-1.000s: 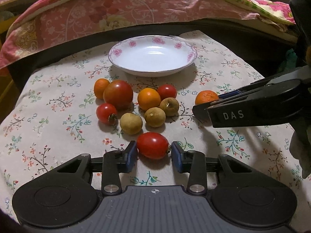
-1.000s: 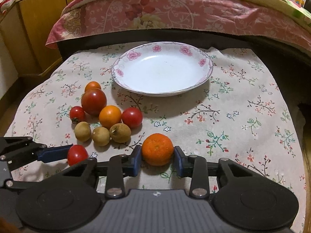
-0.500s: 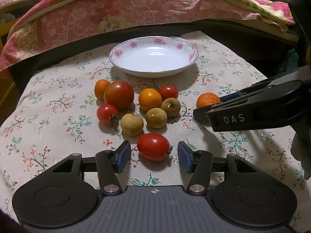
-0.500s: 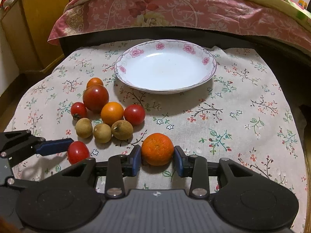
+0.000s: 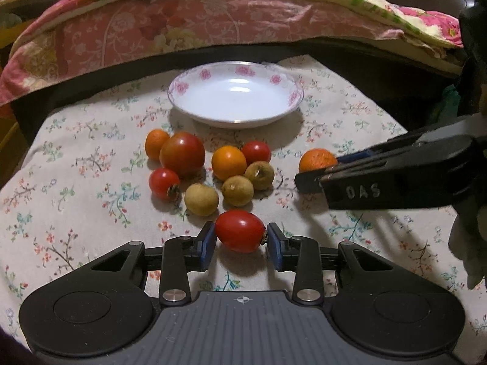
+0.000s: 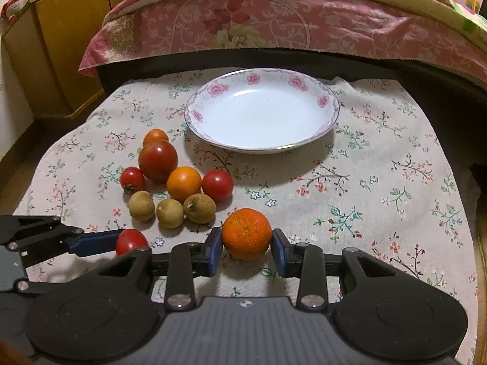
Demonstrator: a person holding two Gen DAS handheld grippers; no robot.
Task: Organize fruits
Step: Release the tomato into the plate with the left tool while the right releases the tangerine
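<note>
L gripper (image 5: 240, 243) fingers closing round tomato (image 5: 239, 234) (R gripper (image 6: 246, 251) on mandarin (image 6: 246, 232))

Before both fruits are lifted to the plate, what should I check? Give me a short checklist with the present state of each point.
1. Left gripper around tomato: ok, jaws closing, both pads at its sides.
2. Right gripper shut on mandarin: ok.
3. Plate holds nothing: ok.
4. Way from both fruits to the plate free: ok for the mandarin; the fruit cluster lies ahead of the tomato.
5. Grip firm enough to lift: cannot tell.
</note>
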